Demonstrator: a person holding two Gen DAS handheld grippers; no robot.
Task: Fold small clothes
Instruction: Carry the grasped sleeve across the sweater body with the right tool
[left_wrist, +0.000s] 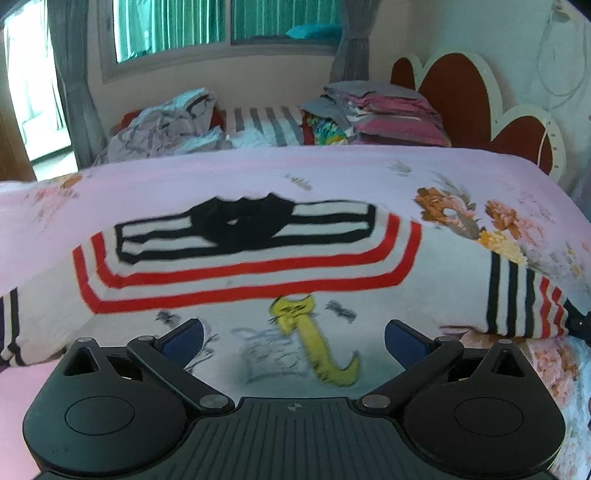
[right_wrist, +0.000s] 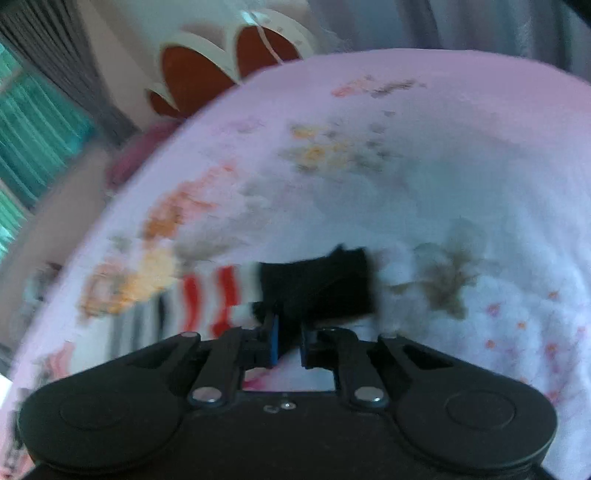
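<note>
A small white sweater (left_wrist: 236, 295) with red and black stripes and a yellow cat print lies spread flat on the pink floral bedspread (left_wrist: 221, 177). My left gripper (left_wrist: 293, 338) is open and empty, low over the sweater's chest. Its sleeve (left_wrist: 524, 302) stretches out to the right. In the blurred right wrist view, my right gripper (right_wrist: 289, 338) is shut on the sleeve's black cuff (right_wrist: 317, 288), with the striped sleeve (right_wrist: 207, 299) trailing left.
Crumpled clothes (left_wrist: 166, 125) lie at the back left of the bed, and a stack of folded clothes (left_wrist: 384, 114) at the back right. A red and white headboard (left_wrist: 480, 107) stands on the right. A curtained window (left_wrist: 229, 26) is behind.
</note>
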